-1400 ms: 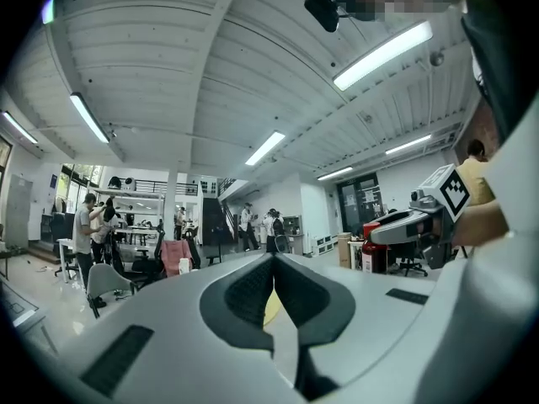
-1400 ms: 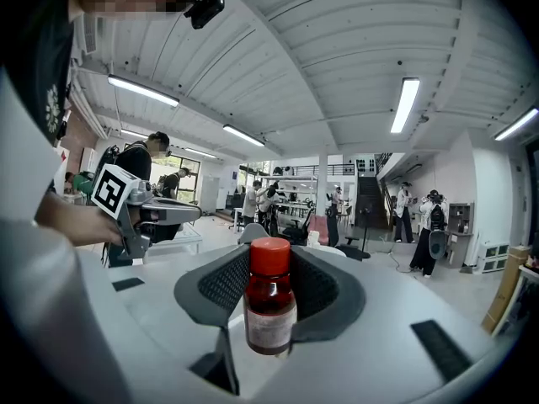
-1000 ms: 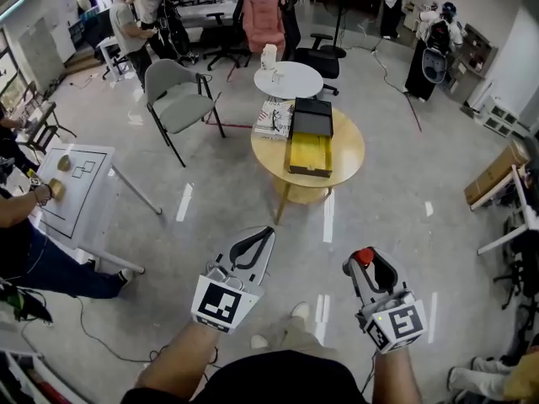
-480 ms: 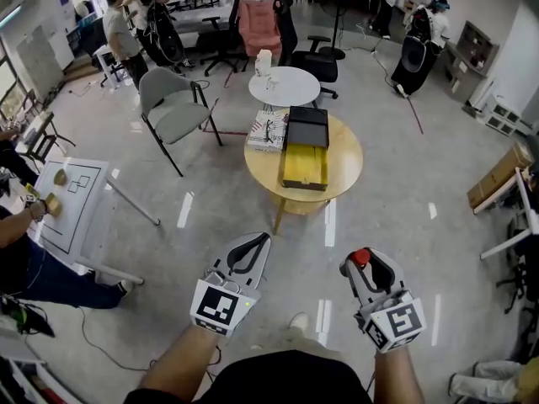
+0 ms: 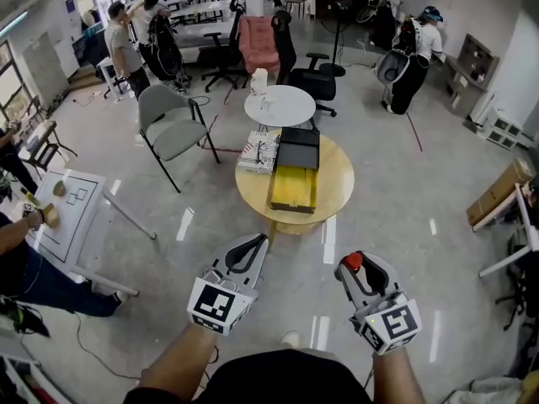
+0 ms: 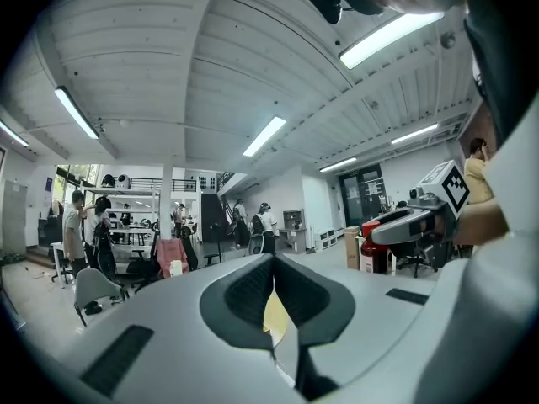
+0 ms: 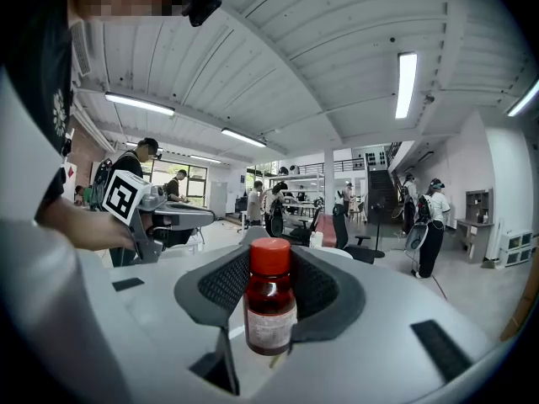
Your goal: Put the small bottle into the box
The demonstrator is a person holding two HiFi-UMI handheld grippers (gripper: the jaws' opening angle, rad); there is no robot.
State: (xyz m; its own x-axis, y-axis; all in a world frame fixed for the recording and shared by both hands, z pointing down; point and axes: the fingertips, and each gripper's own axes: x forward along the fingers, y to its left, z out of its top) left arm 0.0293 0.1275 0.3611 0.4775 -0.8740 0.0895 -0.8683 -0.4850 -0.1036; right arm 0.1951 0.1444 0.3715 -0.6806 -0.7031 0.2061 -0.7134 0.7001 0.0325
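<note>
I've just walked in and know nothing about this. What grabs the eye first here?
The small bottle with its red cap, clamped in the right gripper near the bottom of the head view. Then the open yellow box on the round wooden table ahead, in a busy workshop.

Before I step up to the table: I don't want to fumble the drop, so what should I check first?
1. Bottle gripped: ok, upright between the right gripper's jaws, red cap on.
2. Box open: ok, black lid back, yellow inside showing.
3. Box within reach: not ok, the table stands some way ahead.
4. Left gripper free: ok, jaws together on nothing.
5. Room in the box: cannot tell for sure from here; it looks bare.
</note>
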